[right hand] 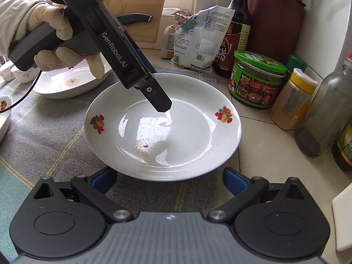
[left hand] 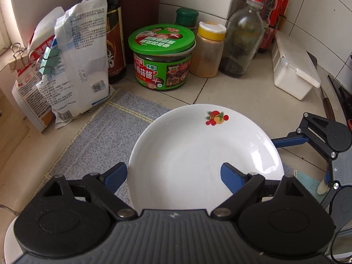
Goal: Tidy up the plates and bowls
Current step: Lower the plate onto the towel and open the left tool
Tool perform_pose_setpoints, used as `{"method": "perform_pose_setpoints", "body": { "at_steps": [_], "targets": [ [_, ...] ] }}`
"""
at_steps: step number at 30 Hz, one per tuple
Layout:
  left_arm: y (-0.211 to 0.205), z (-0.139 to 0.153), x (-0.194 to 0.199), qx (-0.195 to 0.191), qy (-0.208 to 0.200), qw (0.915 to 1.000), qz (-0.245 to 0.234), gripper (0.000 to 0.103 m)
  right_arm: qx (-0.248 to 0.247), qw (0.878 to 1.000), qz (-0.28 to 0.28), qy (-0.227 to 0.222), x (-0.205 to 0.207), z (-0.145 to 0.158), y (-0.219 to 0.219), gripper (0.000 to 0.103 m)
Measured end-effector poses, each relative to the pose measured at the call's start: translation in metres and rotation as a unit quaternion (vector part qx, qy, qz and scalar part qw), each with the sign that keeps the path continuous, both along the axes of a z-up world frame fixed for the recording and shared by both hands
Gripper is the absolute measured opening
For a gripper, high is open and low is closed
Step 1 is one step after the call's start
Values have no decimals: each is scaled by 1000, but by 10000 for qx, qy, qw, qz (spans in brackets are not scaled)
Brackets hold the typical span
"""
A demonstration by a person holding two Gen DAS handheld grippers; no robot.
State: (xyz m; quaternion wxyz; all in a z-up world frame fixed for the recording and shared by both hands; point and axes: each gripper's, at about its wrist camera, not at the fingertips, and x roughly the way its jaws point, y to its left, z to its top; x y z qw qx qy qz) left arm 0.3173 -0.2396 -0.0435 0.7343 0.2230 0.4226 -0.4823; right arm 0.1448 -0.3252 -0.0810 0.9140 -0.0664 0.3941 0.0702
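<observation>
A white plate with fruit decals [right hand: 187, 132] lies on the grey checked cloth [right hand: 48, 132]. It also shows in the left wrist view [left hand: 198, 154]. My left gripper [left hand: 173, 176] is open, one blue finger [left hand: 233, 176] over the plate's inside and the other [left hand: 114, 177] outside its rim. From the right wrist view the left gripper's body [right hand: 132, 66] hangs over the plate. My right gripper [right hand: 169, 180] is open, just short of the plate's near rim. A second white dish [right hand: 66, 83] sits at the back left. A small bowl's edge [right hand: 4, 114] shows at the far left.
Along the wall stand a green-lidded jar [left hand: 162, 61], a yellow-capped spice jar [left hand: 208, 50], a glass bottle [left hand: 244, 41], a dark sauce bottle [left hand: 114, 39] and clipped bags [left hand: 77, 61]. A white box [left hand: 292, 68] sits at the right. A wooden cutting board [right hand: 140, 11] leans at the back.
</observation>
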Motion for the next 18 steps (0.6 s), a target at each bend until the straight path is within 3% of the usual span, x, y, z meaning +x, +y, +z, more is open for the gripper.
{"method": "perform_pose_setpoints", "body": {
  "at_steps": [9, 18],
  "targets": [
    [30, 39, -36, -280, -300, 9987, 311, 92, -37, 9995, -324, -9, -25, 14, 11, 103],
    [62, 63, -99, -474, -503, 9959, 577, 93, 28, 9998, -168, -123, -58, 25, 35, 103]
  ]
}}
